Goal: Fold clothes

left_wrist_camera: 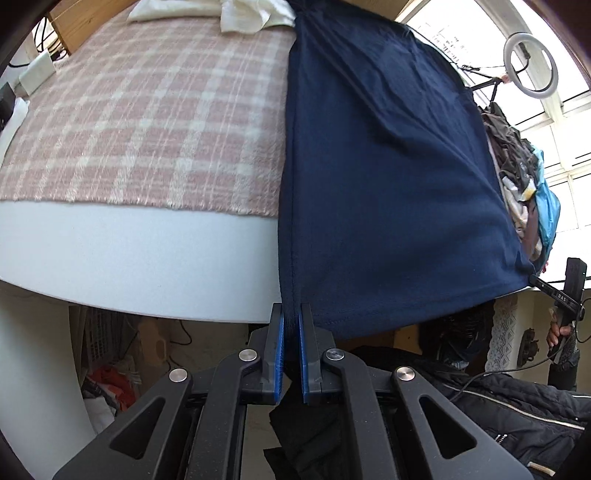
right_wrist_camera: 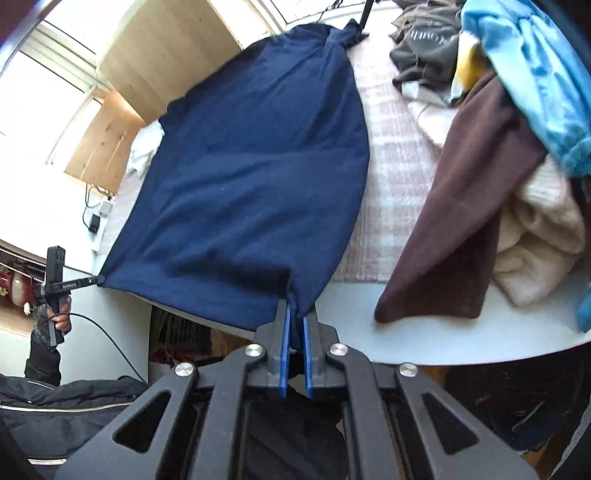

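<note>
A navy blue garment (left_wrist_camera: 388, 177) lies stretched over the pink plaid blanket (left_wrist_camera: 147, 122) on the bed, its near hem hanging past the bed's white edge. My left gripper (left_wrist_camera: 292, 314) is shut on the garment's left hem corner. The right wrist view has the same navy garment (right_wrist_camera: 251, 177), and my right gripper (right_wrist_camera: 295, 308) is shut on its right hem corner. Each gripper appears in the other's view, far off, at the opposite corner: the right gripper (left_wrist_camera: 535, 278), the left gripper (right_wrist_camera: 96, 280). The hem sags slightly between them.
A pile of unfolded clothes (right_wrist_camera: 491, 122) sits right of the garment: brown, cream, light blue and grey items. White cloth (left_wrist_camera: 243, 14) lies at the bed's far end. A ring light (left_wrist_camera: 532, 66) stands by the window. A dark jacket (left_wrist_camera: 517, 406) is below.
</note>
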`<state>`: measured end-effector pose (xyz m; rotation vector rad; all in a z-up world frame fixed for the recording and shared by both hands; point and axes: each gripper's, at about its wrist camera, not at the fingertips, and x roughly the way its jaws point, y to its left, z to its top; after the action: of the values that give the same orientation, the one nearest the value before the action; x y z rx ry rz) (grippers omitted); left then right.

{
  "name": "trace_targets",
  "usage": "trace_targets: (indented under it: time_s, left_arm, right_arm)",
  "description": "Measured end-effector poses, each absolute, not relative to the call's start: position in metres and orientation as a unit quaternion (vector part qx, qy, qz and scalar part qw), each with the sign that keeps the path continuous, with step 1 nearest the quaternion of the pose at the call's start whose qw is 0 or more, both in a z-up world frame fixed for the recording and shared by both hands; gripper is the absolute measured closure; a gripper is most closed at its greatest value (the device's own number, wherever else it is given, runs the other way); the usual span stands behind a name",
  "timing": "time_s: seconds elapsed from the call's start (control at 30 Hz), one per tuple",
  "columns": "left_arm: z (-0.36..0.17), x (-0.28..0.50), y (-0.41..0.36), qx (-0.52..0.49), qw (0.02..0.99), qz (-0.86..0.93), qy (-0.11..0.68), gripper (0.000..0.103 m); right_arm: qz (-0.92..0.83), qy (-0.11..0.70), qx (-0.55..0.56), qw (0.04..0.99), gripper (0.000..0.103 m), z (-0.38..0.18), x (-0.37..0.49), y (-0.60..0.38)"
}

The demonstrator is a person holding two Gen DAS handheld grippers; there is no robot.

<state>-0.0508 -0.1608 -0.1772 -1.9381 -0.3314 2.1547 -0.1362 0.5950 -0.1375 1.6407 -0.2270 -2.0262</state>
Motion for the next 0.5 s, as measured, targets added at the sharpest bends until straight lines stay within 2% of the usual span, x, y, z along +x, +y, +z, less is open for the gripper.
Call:
trace_targets:
  time_s: [0.1,0.2,0.33,0.5]
  left_arm:
    - [-0.163,-0.051,-0.173,-0.645,0.113,0.743,-0.142,0.097]
    - [-0.150,-0.065,-0.176,-0.637,0.109,0.752,-0.129,0.097]
    - [-0.166,-0.083,-0.171,-0.651,0.113,0.741,-0.123,0.097]
    - [-0.196,-0.091,-0.167,-0.672,0.102,0.724,-0.115,0.097]
  right_arm:
    - [-0.738,-0.096,0.616,0.261,0.097,-0.148,-0.131,0.590]
    - [-0.745,-0.121,0.601,0.264,0.097,-0.139,-0.137,0.596]
    - [-0.749,-0.144,0.603,0.235,0.097,-0.144,-0.158,0.606]
    - [-0.738,-0.133,0.625,0.218,0.097,-0.161,-0.169,0.597]
